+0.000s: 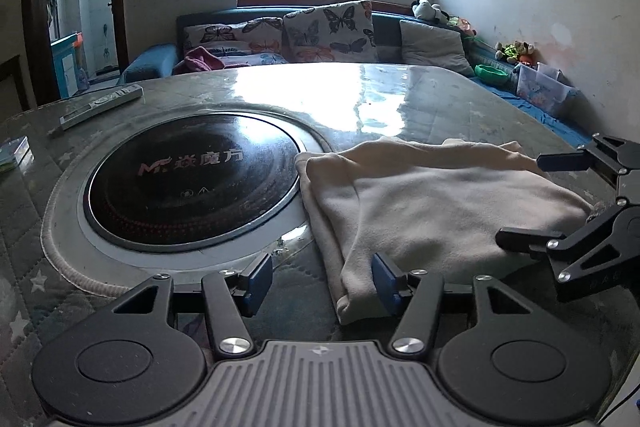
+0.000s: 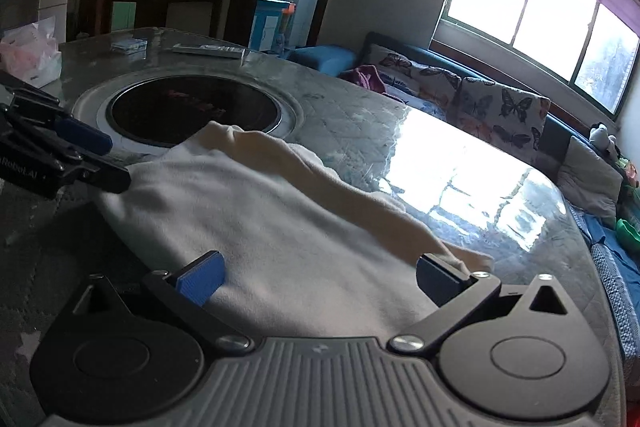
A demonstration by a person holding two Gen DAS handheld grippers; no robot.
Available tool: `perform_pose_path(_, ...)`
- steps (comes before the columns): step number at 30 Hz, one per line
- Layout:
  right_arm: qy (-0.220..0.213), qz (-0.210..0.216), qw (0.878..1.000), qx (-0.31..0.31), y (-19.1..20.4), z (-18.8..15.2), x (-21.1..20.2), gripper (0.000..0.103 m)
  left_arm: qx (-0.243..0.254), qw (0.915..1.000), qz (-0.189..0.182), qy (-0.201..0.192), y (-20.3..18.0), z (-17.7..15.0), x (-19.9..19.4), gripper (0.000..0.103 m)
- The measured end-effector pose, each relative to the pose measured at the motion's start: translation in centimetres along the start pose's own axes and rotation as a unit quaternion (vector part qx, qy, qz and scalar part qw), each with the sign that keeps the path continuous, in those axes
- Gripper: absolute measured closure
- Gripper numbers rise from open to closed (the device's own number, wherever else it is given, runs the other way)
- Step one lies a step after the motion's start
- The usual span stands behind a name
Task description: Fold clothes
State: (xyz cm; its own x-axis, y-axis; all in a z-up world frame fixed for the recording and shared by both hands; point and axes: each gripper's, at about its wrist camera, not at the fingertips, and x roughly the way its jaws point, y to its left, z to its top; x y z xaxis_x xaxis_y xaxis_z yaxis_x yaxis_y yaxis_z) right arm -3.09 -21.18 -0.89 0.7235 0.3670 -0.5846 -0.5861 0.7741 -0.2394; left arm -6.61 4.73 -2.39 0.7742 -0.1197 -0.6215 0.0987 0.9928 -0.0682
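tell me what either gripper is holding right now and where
Nothing. Both the left gripper and right gripper are open over the cream garment.

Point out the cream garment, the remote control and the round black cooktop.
cream garment (image 1: 432, 203): left wrist view, middle of its top layer
remote control (image 1: 100, 107): left wrist view, middle of its body
round black cooktop (image 1: 192, 183): left wrist view, glass centre

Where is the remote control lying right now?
The remote control lies on the table, far left in the left wrist view, beyond the round black cooktop. In the right wrist view it sits near the table's far edge, beside a small blue box.
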Motion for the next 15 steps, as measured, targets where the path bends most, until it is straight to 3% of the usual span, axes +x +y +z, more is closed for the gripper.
perform_pose_path(8, -0.016, 0.059, 0.996, -0.062, 3.1, 2.3, -1.2, 0.002, -0.043, 0.9989, 0.014, -0.014, 2.2, 1.4, -1.0, 0.036)
perform_pose_path(15, -0.014, 0.128, 0.981, -0.144, 8.4, 3.6, -0.4, 0.021, -0.106, 0.9940, 0.028, -0.007, 4.6, 2.2, -1.2, 0.032)
